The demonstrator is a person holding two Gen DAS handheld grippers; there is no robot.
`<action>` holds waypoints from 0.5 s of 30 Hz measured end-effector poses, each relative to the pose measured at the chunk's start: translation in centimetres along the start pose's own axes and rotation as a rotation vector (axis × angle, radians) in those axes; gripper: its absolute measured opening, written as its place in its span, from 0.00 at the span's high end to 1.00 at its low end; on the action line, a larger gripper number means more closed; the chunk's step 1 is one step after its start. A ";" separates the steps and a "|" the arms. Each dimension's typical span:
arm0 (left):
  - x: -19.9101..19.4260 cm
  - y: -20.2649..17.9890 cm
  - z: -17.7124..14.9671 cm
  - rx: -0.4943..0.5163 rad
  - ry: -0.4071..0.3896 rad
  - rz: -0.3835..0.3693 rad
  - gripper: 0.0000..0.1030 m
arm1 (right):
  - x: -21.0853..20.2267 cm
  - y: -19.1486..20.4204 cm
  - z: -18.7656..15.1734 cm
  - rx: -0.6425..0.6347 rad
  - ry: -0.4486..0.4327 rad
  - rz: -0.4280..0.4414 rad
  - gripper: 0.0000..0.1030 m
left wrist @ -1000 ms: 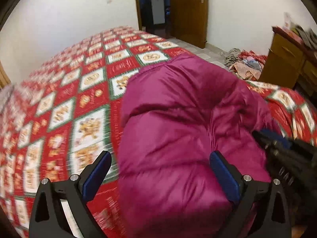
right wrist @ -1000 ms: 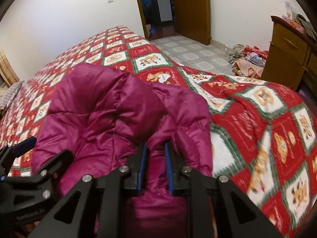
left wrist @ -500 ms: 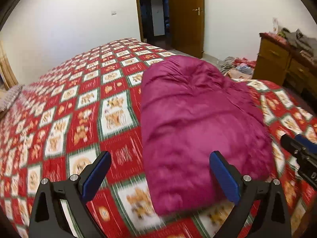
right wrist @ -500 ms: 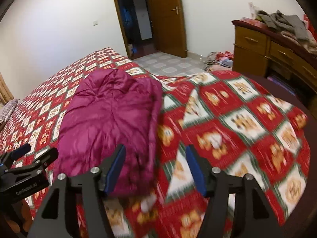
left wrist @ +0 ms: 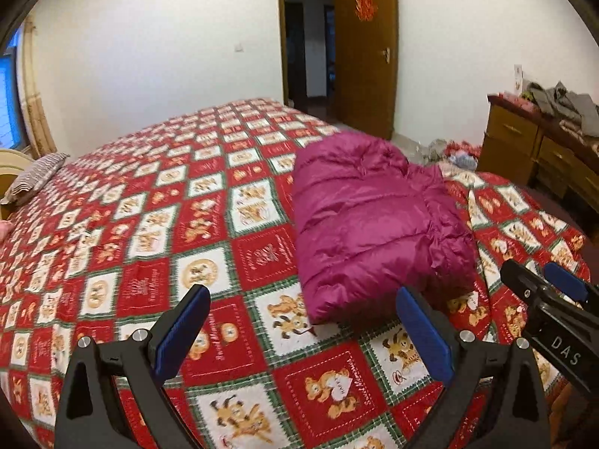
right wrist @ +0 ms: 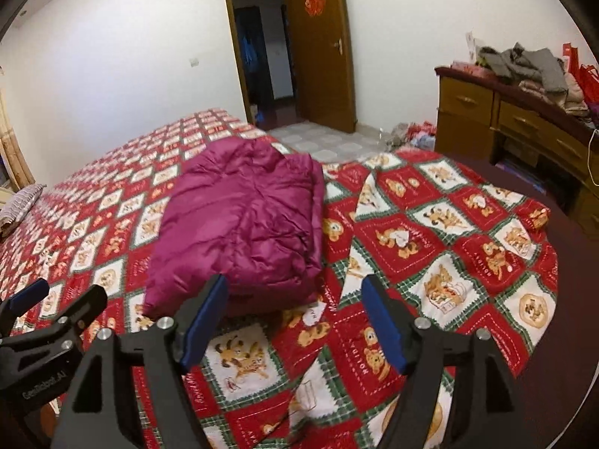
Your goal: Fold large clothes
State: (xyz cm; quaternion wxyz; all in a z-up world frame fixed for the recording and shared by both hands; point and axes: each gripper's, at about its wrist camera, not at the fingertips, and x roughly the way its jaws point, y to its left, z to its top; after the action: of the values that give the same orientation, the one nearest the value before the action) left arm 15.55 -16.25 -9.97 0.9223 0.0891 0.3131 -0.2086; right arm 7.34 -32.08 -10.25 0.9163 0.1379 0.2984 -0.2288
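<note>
A magenta puffer jacket [left wrist: 370, 220] lies folded into a thick rectangle on the bed's red patterned quilt [left wrist: 157, 232]. It also shows in the right wrist view [right wrist: 243, 224]. My left gripper [left wrist: 305, 333] is open and empty, held above the quilt just short of the jacket's near edge. My right gripper [right wrist: 295, 321] is open and empty, above the quilt at the jacket's near right corner. Each gripper shows at the side of the other's view.
A wooden dresser [right wrist: 505, 119] piled with clothes stands at the right. Loose clothes [right wrist: 411, 134] lie on the tiled floor by the open door [right wrist: 322, 48]. A striped pillow [left wrist: 33, 176] lies at the bed's far left. The quilt's right corner [right wrist: 539, 217] is rumpled.
My right gripper let go of the jacket and opened. Both grippers drew back and up from it. The jacket now lies folded on the bed, farther away in both views.
</note>
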 end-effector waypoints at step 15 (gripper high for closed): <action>-10.4 0.8 1.3 -0.016 -0.239 0.088 0.03 | -9.2 2.0 1.9 -0.030 -0.291 0.043 0.17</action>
State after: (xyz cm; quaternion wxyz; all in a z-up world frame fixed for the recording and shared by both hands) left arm 9.20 -12.49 -2.53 0.9620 0.0698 0.1982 -0.1746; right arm 2.71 -28.02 -2.93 0.9565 0.0958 0.1629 -0.2221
